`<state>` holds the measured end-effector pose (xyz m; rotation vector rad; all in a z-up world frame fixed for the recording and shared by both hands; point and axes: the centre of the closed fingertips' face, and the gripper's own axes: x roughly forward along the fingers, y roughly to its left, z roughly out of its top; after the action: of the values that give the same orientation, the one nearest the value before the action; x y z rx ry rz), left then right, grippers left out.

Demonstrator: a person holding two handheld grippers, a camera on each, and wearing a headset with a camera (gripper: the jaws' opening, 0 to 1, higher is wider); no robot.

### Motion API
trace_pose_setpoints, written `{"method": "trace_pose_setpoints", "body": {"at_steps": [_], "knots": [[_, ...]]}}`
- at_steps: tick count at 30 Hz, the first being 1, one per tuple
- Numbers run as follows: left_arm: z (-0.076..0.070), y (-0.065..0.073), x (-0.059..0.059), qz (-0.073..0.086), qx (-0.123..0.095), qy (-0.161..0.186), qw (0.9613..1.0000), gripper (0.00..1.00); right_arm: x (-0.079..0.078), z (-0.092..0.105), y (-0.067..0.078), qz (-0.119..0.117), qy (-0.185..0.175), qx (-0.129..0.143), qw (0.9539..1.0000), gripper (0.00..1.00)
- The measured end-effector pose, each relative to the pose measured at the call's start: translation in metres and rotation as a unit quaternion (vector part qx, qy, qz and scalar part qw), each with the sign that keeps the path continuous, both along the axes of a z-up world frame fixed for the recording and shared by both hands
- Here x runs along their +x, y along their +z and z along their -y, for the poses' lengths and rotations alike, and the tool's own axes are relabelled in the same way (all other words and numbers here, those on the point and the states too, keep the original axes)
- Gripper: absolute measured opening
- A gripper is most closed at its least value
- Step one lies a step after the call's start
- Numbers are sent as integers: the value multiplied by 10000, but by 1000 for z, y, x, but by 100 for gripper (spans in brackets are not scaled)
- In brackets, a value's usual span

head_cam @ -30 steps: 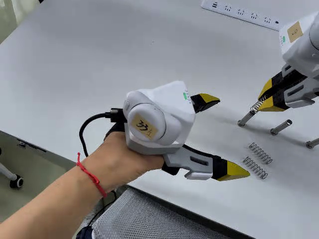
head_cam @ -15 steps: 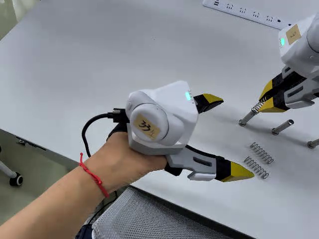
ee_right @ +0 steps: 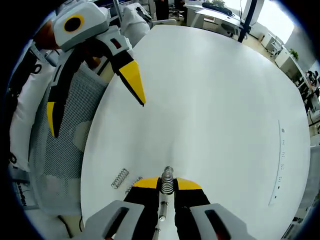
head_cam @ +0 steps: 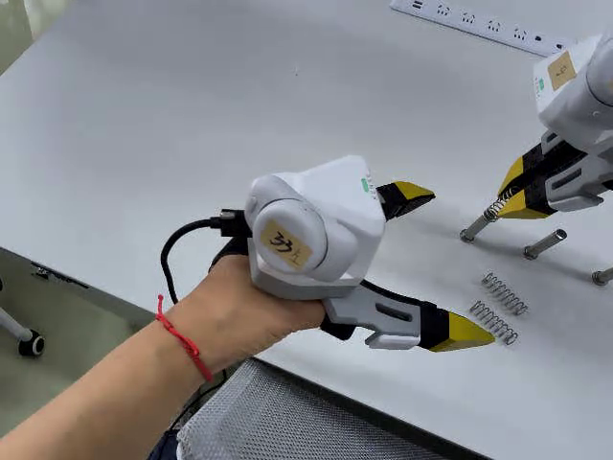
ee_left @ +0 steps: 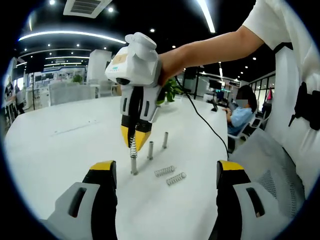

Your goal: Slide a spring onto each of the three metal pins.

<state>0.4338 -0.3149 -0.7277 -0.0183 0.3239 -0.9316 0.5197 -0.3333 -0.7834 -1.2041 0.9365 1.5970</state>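
Three short metal pins stand on the white table: the left pin [head_cam: 471, 229], the middle pin [head_cam: 543, 243] and the right pin [head_cam: 601, 276]. My right gripper [head_cam: 506, 203] is shut on a spring [head_cam: 494, 205] whose lower end meets the top of the left pin [ee_left: 134, 165]. In the right gripper view the spring [ee_right: 167, 182] sits between the shut yellow tips, with the pin top just ahead. Two loose springs [head_cam: 502, 293] [head_cam: 491, 322] lie in front of the pins. My left gripper [head_cam: 436, 264] hovers open to their left, holding nothing.
A white power strip [head_cam: 479, 21] lies at the table's far edge. A grey mesh chair [head_cam: 278, 417] stands below the near table edge. A black cable [head_cam: 177, 251] trails from the left gripper. A seated person [ee_left: 241, 112] is in the background.
My left gripper has drifted slightly to the right, toward the loose springs. The right gripper stays at the left pin with the spring in it.
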Motion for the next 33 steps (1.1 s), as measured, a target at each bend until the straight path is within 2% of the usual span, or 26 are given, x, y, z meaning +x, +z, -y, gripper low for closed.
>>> {"method": "trace_pose_setpoints", "body": {"at_steps": [16,33], "knots": [[0,-2,0,-39,-42,1,10000,81,4,-1,-10,-26,-11,-15,10000,7],[0,-3,-1,-63,-76,9,10000,81,1,-1,-20,-2,51,-39,10000,7]]}}
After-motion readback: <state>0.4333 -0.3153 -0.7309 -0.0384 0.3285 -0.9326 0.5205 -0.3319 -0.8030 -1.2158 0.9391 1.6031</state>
